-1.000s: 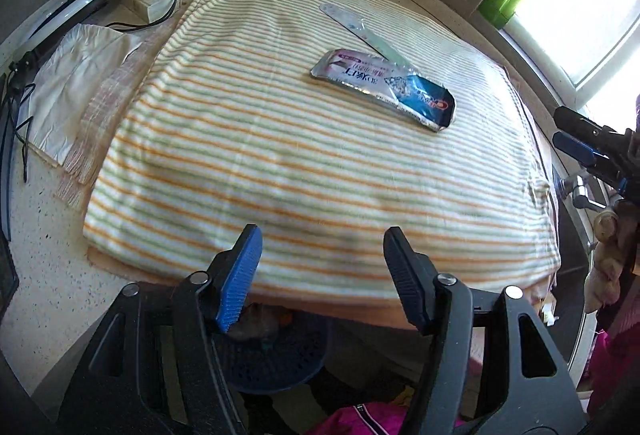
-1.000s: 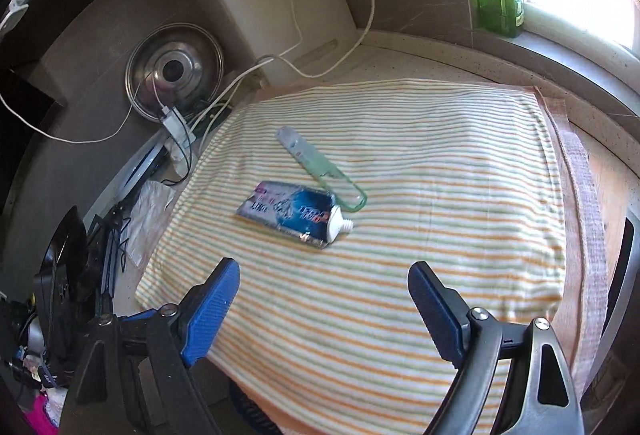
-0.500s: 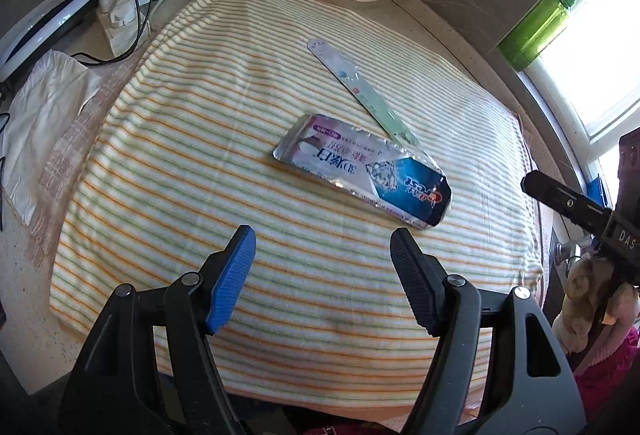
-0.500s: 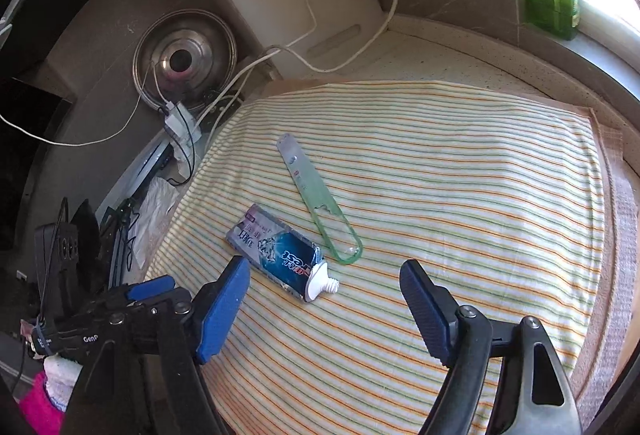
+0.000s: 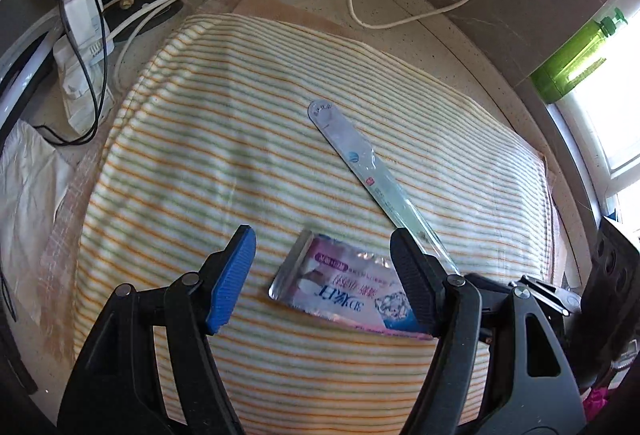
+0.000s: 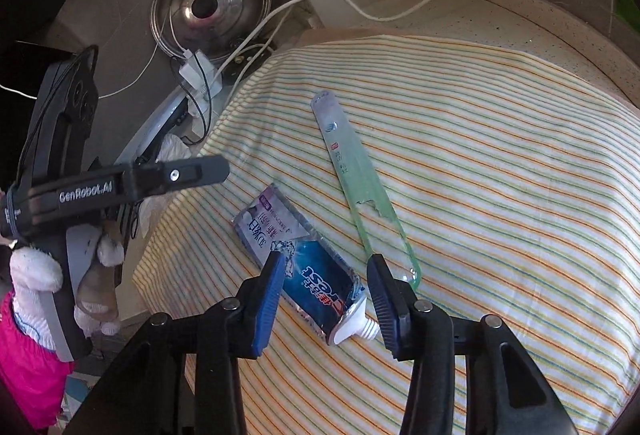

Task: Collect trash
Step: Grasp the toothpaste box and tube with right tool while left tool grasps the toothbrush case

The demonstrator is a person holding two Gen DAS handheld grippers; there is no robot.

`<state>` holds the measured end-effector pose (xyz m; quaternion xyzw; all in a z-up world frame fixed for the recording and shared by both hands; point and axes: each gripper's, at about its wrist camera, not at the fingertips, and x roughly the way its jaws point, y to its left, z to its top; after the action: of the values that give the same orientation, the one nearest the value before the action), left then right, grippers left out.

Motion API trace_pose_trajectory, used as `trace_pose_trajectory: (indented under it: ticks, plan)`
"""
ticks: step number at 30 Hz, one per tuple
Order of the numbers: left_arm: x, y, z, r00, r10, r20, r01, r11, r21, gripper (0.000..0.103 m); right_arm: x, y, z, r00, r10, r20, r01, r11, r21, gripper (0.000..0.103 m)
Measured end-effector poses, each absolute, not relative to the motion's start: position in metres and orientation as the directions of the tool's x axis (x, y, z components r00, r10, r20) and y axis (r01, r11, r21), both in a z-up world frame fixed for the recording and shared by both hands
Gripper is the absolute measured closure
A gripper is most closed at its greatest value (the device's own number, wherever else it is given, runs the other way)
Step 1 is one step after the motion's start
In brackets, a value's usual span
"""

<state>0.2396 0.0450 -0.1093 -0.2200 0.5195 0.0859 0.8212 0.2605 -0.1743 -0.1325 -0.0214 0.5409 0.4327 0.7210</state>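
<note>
we're straddling the toothpaste tube (image 6: 298, 258) with both grippers, right gripper (image 6: 326, 291) and left gripper (image 5: 322, 267) both spread apart and empty, risking pinching the striped cloth (image 6: 500, 163) or snagging the toothbrush wrapper (image 6: 362, 191) lying just right.

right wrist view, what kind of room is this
Probably a home kitchen counter: a steel pot lid leans against the wall, a green soap bottle stands by the window, and a striped towel covers the speckled countertop.
</note>
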Motion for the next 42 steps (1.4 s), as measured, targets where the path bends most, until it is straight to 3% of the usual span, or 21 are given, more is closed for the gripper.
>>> trace_pose_trajectory:
  ticks: [10, 11, 12, 14, 15, 16, 18, 21, 27, 34, 42]
  plan:
    - [0.256, 0.047, -0.115, 0.43, -0.079, -0.899, -0.371, 0.893, -0.255, 0.031, 0.24, -0.176, -0.133, -0.025, 0.603, -0.798, -0.697, 0.561, 0.446, 0.065]
    - [0.254, 0.048, -0.115, 0.43, -0.078, -0.9, -0.374, 0.892, -0.256, 0.031, 0.239, -0.174, -0.133, -0.012, 0.592, -0.806, -0.712, 0.561, 0.423, 0.062]
    - [0.253, 0.049, -0.115, 0.43, -0.079, -0.9, -0.375, 0.89, -0.257, 0.031, 0.239, -0.17, -0.133, -0.003, 0.583, -0.812, -0.724, 0.559, 0.404, 0.046]
    - [0.247, 0.053, -0.113, 0.435, -0.076, -0.897, -0.384, 0.886, -0.26, 0.031, 0.238, -0.161, -0.134, 0.012, 0.578, -0.816, -0.747, 0.547, 0.377, 0.023]
    - [0.243, 0.055, -0.111, 0.438, -0.072, -0.896, -0.388, 0.884, -0.261, 0.031, 0.238, -0.158, -0.134, 0.004, 0.578, -0.816, -0.761, 0.531, 0.372, 0.024]
    - [0.24, 0.058, -0.11, 0.441, -0.066, -0.895, -0.392, 0.883, -0.259, 0.031, 0.237, -0.152, -0.136, -0.01, 0.568, -0.823, -0.773, 0.518, 0.366, 0.026]
    - [0.233, 0.065, -0.106, 0.445, -0.055, -0.894, -0.402, 0.879, -0.255, 0.031, 0.235, -0.141, -0.141, -0.035, 0.539, -0.842, -0.79, 0.501, 0.353, 0.048]
    - [0.224, 0.076, -0.103, 0.449, -0.047, -0.892, -0.42, 0.871, -0.257, 0.031, 0.225, -0.133, -0.144, -0.056, 0.511, -0.858, -0.82, 0.466, 0.331, 0.068]
    - [0.225, 0.083, -0.109, 0.442, -0.061, -0.895, -0.428, 0.862, -0.27, 0.031, 0.206, -0.145, -0.144, -0.067, 0.521, -0.851, -0.801, 0.481, 0.357, 0.091]
    - [0.257, 0.051, -0.125, 0.415, -0.12, -0.902, -0.377, 0.88, -0.29, 0.031, 0.202, -0.202, -0.138, -0.058, 0.563, -0.825, -0.675, 0.586, 0.448, 0.098]
    - [0.304, 0.002, -0.147, 0.345, -0.078, -0.935, -0.334, 0.921, -0.2, 0.031, 0.201, -0.278, -0.128, 0.101, 0.479, -0.872, -0.575, 0.744, 0.342, 0.098]
